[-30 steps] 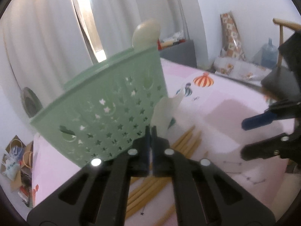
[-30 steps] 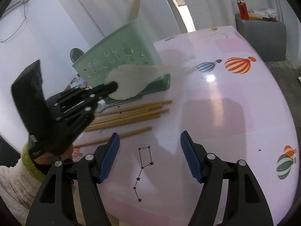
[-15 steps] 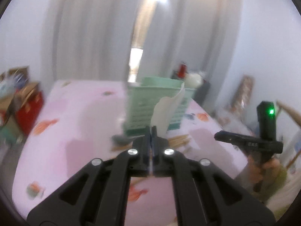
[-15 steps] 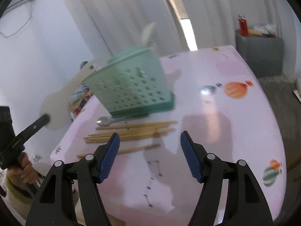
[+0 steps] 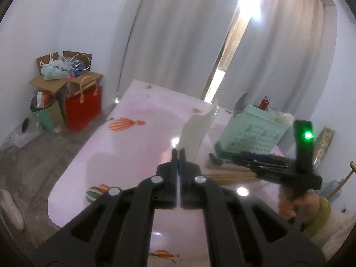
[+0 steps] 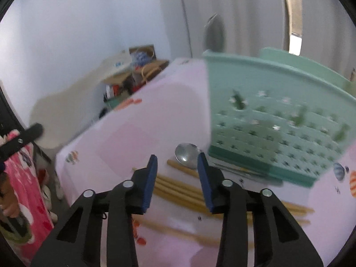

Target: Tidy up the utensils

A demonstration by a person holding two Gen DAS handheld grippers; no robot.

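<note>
The left gripper (image 5: pixel 178 153) has its fingers pressed together on a flat white plastic spatula (image 5: pixel 197 131), whose pale blade rises above them, left of the mint-green star-perforated basket (image 5: pixel 251 136). The right gripper (image 6: pixel 176 162) hangs half open, its fingers having just been closing with nothing between them, above the wooden chopsticks (image 6: pixel 178 188) and metal spoon (image 6: pixel 185 153) lying against the basket's foot on the pink bench (image 6: pixel 133 129).
</note>
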